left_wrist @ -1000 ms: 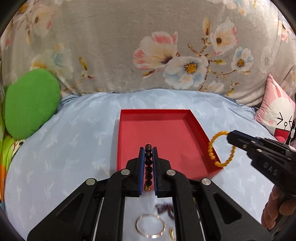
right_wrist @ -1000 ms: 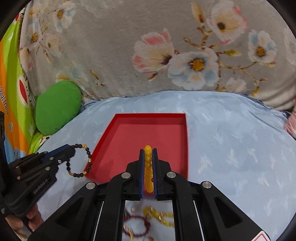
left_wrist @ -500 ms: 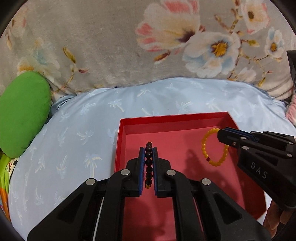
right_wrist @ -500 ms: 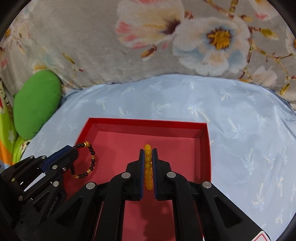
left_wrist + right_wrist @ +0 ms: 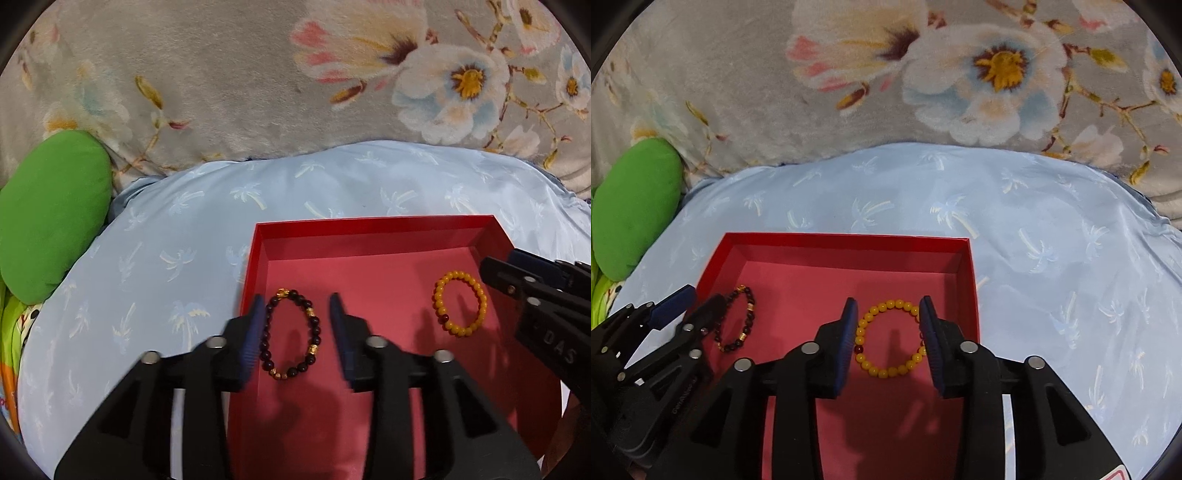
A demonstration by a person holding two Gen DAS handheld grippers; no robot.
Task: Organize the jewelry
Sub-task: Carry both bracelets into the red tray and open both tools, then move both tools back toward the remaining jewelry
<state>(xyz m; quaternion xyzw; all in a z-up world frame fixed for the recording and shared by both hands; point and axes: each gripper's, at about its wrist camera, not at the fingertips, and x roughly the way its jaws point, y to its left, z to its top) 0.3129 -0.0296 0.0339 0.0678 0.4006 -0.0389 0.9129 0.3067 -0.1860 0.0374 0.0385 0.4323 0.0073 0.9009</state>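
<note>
dark bracelet (image 5: pixel 291 334): black beads, gold spacers, flat in red tray (image 5: pixel 373 227), lower centre | yellow bracelet (image 5: pixel 891 338): amber beads, one red, same tray | left claw (image 5: pixel 297 334); right claw (image 5: pixel 888 338): jaws just opened, apart, bracelets between them untouched

Both views are evenly lit and fairly bright, the colours saturated; light seems to fall from above and behind the cameras, since the left gripper (image 5: pixel 297 332) and right gripper (image 5: pixel 888 332) each throw a soft dark shadow forward onto the floor of the red tray (image 5: pixel 369 225); no hard glare, only a faint sheen on the blue cloth (image 5: pixel 1052 229); the left gripper's fingers (image 5: pixel 255 332) look motion-smeared, the beads fairly sharp; fisheye bending curves the floral blanket (image 5: pixel 221 74) and black vignette fills the corners.
</note>
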